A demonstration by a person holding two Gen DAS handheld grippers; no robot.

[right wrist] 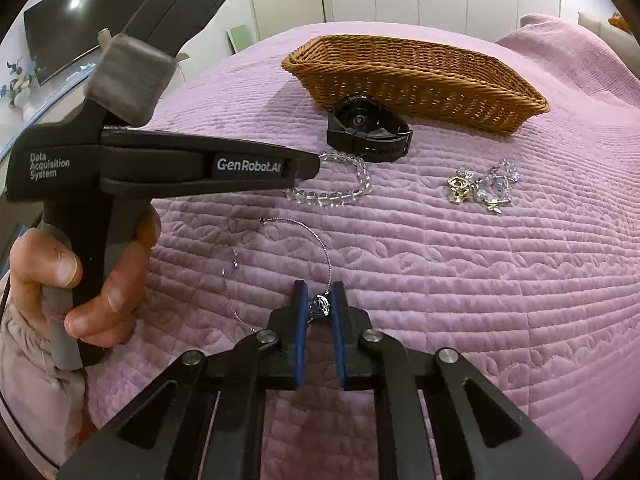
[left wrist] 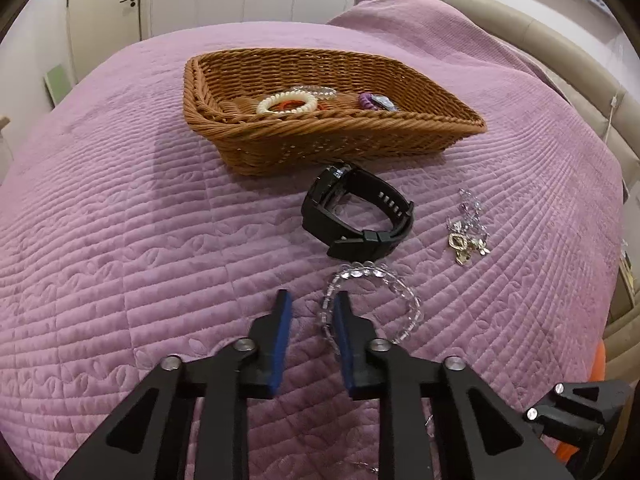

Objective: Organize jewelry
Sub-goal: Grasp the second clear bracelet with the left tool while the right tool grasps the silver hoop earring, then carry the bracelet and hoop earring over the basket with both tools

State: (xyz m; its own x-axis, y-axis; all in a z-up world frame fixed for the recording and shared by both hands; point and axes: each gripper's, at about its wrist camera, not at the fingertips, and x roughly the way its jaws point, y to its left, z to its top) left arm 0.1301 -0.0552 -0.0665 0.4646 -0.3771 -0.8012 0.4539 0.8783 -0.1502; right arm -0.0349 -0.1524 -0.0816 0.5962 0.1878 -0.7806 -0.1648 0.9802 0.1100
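A wicker basket [left wrist: 280,136] on the purple quilt holds a white bead bracelet [left wrist: 286,103] and other pieces. A black watch [left wrist: 356,216] lies in front of it, and a silver charm cluster [left wrist: 468,232] lies to its right. My left gripper [left wrist: 312,304] is open, with its right finger inside the loop of a clear bead bracelet [left wrist: 384,300]. In the right wrist view, my right gripper [right wrist: 320,300] has its jaws around the pendant [right wrist: 320,306] of a thin silver necklace [right wrist: 312,232]; the pads are close to it, and contact is unclear.
The left gripper body [right wrist: 160,168] and the hand holding it fill the left of the right wrist view. The basket [right wrist: 420,76], watch [right wrist: 368,128] and charms [right wrist: 480,188] lie beyond. Bed edge and headboard [left wrist: 580,80] are at the right.
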